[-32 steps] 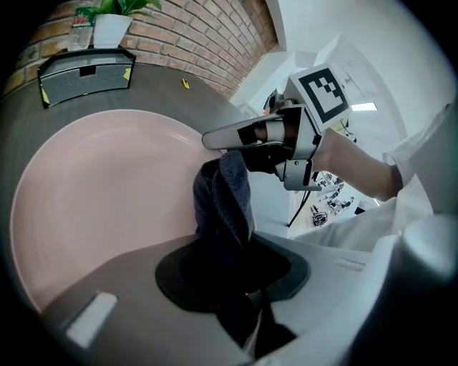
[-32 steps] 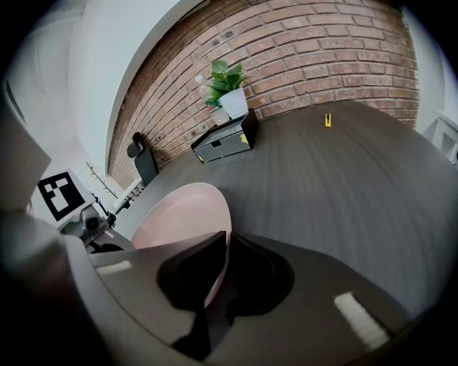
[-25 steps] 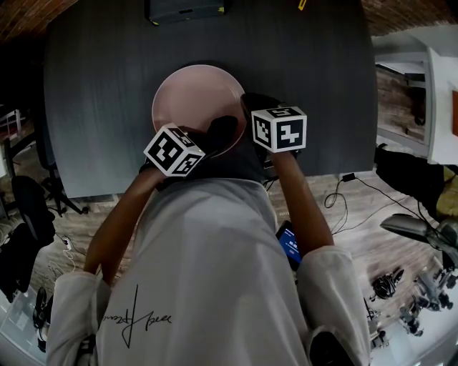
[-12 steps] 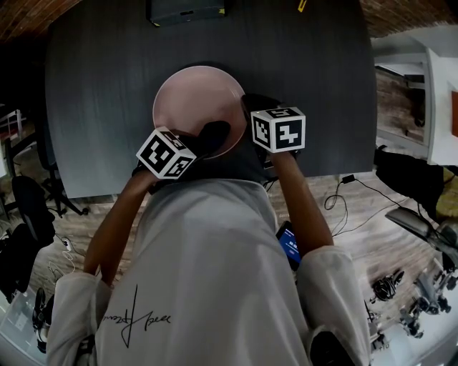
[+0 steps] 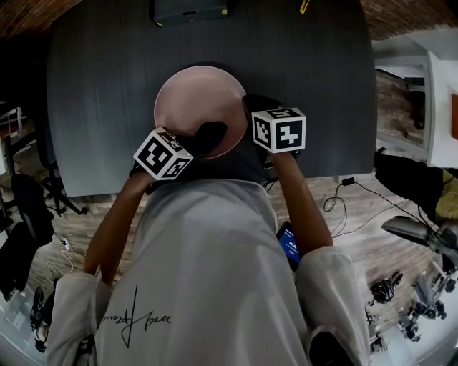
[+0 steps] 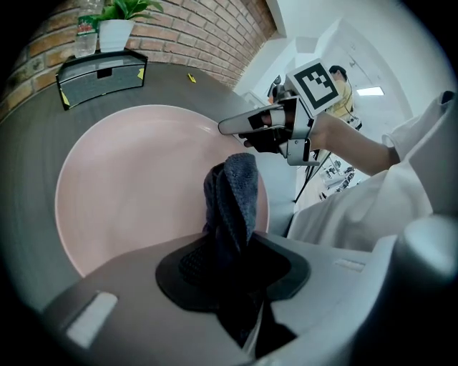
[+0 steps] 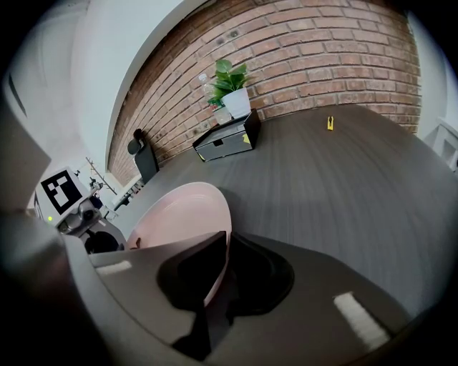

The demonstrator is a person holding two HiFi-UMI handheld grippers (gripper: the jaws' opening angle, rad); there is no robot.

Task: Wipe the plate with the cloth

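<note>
Head view shows a dark grey wood-grain table (image 5: pixel 93 107) beside a red brick wall (image 5: pixel 28 11). Left gripper (image 6: pixel 229 250) clamps a dark blue cloth (image 6: pixel 232 193); right gripper (image 7: pixel 215 271) pinches the round pink plate (image 7: pixel 186 214) by its rim.

Premises: an office-type lab workspace. Evidence: exposed brick wall (image 7: pixel 300 50), dark meeting table (image 5: pixel 308 86), swivel chair (image 7: pixel 145 163), potted plant (image 7: pixel 232 89), desk tray (image 7: pixel 229 137), and trailing cables (image 5: pixel 343 187) on a wood-effect floor (image 5: pixel 372 236).

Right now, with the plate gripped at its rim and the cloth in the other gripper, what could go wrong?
The right gripper pinches only the rim of the plate, so a hard wipe may lever it loose. The left gripper holds the cloth with little sticking out; its hard tips might scrape the plate.
</note>
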